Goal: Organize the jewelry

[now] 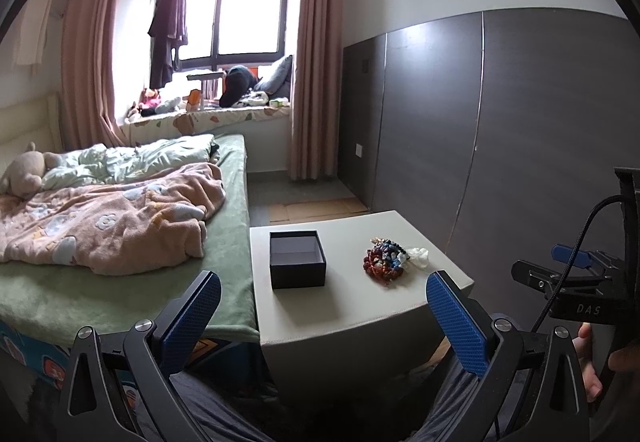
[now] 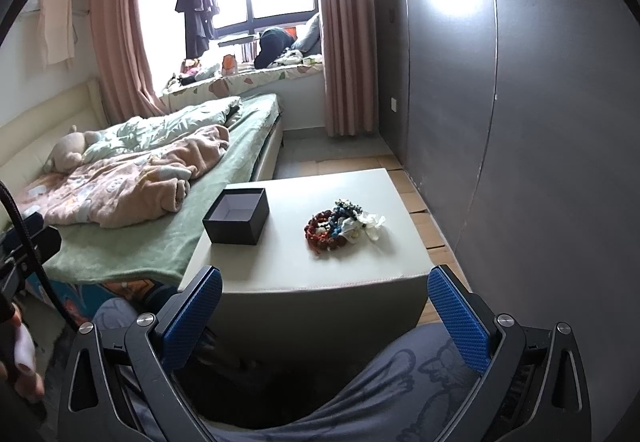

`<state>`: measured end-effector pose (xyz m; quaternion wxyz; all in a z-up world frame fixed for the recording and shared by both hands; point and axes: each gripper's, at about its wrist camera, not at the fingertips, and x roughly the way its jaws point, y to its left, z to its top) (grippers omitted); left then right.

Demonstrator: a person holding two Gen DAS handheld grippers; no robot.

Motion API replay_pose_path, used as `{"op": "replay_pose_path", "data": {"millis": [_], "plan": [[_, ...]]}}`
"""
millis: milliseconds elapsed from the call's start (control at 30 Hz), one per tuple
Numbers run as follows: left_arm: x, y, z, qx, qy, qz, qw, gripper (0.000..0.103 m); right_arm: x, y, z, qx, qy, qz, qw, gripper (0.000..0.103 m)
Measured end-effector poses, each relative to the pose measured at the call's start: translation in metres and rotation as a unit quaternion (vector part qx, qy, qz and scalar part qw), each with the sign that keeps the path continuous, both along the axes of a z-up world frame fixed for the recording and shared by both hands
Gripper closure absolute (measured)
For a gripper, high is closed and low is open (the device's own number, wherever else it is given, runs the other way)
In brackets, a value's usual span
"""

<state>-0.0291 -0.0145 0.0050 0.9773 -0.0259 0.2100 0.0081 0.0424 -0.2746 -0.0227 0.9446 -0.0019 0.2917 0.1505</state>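
Observation:
An open, empty black box (image 1: 297, 259) (image 2: 237, 216) stands on the left part of a white cube table (image 1: 348, 306) (image 2: 320, 266). A pile of beaded jewelry (image 1: 386, 260) (image 2: 340, 227), red, blue and white, lies on the table's right part. My left gripper (image 1: 323, 288) is open and empty, held back from the table's near edge. My right gripper (image 2: 325, 284) is open and empty too, near the same edge. The right gripper's body also shows at the right of the left wrist view (image 1: 576, 282).
A bed (image 1: 120, 226) (image 2: 132, 202) with a green sheet, pink blanket and plush toy touches the table's left side. A dark panelled wall (image 1: 500, 130) (image 2: 520, 122) runs along the right. My legs in grey trousers (image 2: 400, 382) are below the grippers.

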Motion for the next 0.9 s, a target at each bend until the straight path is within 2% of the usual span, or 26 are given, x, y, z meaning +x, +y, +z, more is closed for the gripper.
{"op": "replay_pose_path", "data": {"millis": [900], "plan": [[-0.0042, 0.0041, 0.0017, -0.013, -0.002, 0.004, 0.9999, 0.0, -0.0071, 0.0032, 0.0046, -0.008, -0.003, 0.003, 1.0, 0.0]]}}
